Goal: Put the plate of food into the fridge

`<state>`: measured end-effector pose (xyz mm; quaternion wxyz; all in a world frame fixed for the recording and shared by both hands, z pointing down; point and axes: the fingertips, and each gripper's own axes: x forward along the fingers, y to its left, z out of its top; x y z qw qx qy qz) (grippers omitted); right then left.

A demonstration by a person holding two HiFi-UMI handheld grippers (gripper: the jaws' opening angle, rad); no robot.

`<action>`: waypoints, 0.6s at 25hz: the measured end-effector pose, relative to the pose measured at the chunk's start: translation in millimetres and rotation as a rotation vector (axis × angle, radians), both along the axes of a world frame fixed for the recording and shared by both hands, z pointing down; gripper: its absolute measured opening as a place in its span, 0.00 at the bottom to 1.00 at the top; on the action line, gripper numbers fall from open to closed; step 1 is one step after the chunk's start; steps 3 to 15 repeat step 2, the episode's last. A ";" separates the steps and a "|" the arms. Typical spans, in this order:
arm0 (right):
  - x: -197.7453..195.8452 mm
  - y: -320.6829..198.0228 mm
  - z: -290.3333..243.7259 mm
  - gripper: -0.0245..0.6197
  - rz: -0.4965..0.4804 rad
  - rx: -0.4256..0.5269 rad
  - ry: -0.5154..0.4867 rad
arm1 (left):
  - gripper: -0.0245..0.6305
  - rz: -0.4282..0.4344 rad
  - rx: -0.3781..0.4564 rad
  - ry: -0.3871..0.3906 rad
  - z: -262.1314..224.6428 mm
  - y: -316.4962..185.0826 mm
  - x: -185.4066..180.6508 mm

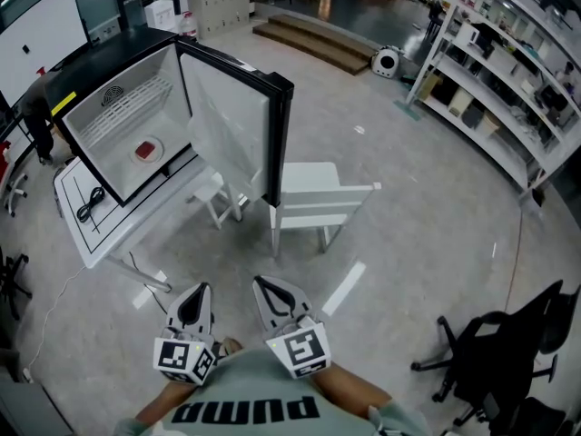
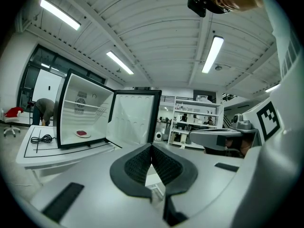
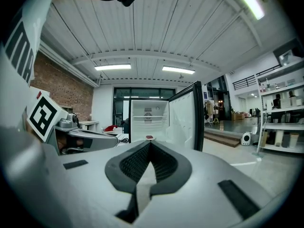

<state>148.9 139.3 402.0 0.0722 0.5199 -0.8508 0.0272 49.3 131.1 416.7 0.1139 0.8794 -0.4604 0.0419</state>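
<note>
A small white fridge stands open on a white table, its door swung out to the right. A plate of red food lies on the fridge floor; the left gripper view also shows the plate there, and the right gripper view shows the plate too. My left gripper and right gripper are held close to my body, well short of the fridge. Both are shut and hold nothing.
A white chair stands just right of the open door, and a white stool is under it. A black cable lies on the table. Shelving runs along the right, with a black office chair at bottom right. A person bends at far left.
</note>
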 end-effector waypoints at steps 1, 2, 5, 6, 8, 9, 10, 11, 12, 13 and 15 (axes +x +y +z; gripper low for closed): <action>-0.4 0.8 -0.8 0.04 0.002 0.002 -0.001 | 0.04 0.001 0.001 -0.001 -0.5 0.6 -0.5; -0.8 1.5 -1.7 0.04 0.004 0.005 -0.002 | 0.04 0.003 0.002 -0.003 -1.1 1.1 -1.0; -0.8 1.5 -1.7 0.04 0.004 0.005 -0.002 | 0.04 0.003 0.002 -0.003 -1.1 1.1 -1.0; -0.8 1.5 -1.7 0.04 0.004 0.005 -0.002 | 0.04 0.003 0.002 -0.003 -1.1 1.1 -1.0; -0.8 1.5 -1.7 0.04 0.004 0.005 -0.002 | 0.04 0.003 0.002 -0.003 -1.1 1.1 -1.0; -0.8 1.5 -1.7 0.04 0.004 0.005 -0.002 | 0.04 0.003 0.002 -0.003 -1.1 1.1 -1.0; -0.8 1.5 -1.7 0.04 0.004 0.005 -0.002 | 0.04 0.003 0.002 -0.003 -1.1 1.1 -1.0; -0.8 1.5 -1.7 0.04 0.004 0.005 -0.002 | 0.04 0.003 0.002 -0.003 -1.1 1.1 -1.0; -0.8 1.5 -1.7 0.04 0.004 0.005 -0.002 | 0.04 0.003 0.002 -0.003 -1.1 1.1 -1.0; -0.8 1.5 -1.7 0.04 0.004 0.005 -0.002 | 0.04 0.003 0.002 -0.003 -1.1 1.1 -1.0; -0.8 1.5 -1.7 0.04 0.004 0.005 -0.002 | 0.04 0.003 0.002 -0.003 -1.1 1.1 -1.0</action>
